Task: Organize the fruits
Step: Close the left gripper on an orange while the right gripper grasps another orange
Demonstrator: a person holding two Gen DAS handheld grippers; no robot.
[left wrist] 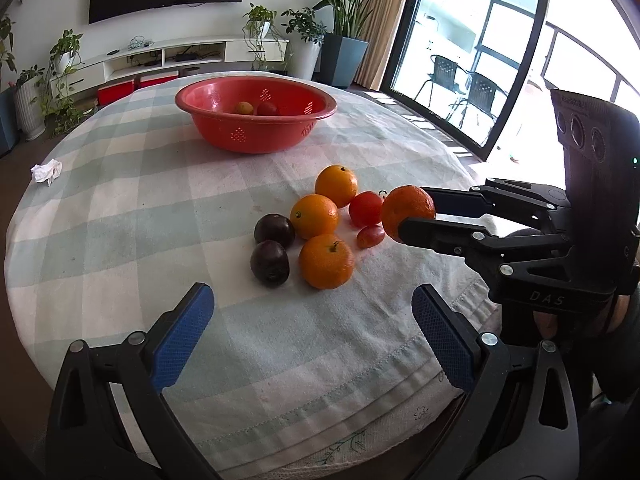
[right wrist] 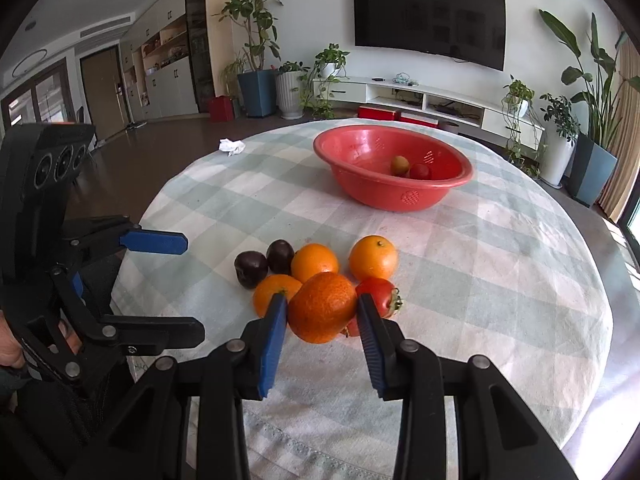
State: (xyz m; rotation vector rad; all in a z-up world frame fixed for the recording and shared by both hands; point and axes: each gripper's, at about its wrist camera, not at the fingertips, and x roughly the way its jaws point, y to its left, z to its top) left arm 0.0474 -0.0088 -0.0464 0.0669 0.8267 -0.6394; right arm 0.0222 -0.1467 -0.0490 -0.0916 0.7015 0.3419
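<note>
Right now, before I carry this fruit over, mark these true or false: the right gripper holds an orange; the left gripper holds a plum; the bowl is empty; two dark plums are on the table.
1. The right gripper holds an orange. True.
2. The left gripper holds a plum. False: it is open and holds nothing.
3. The red bowl is empty. False: two fruits lie in it.
4. Two dark plums lie on the table. True.

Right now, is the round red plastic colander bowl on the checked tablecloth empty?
No. The red plastic colander bowl holds two small fruits, a yellowish one and a red one.
</note>
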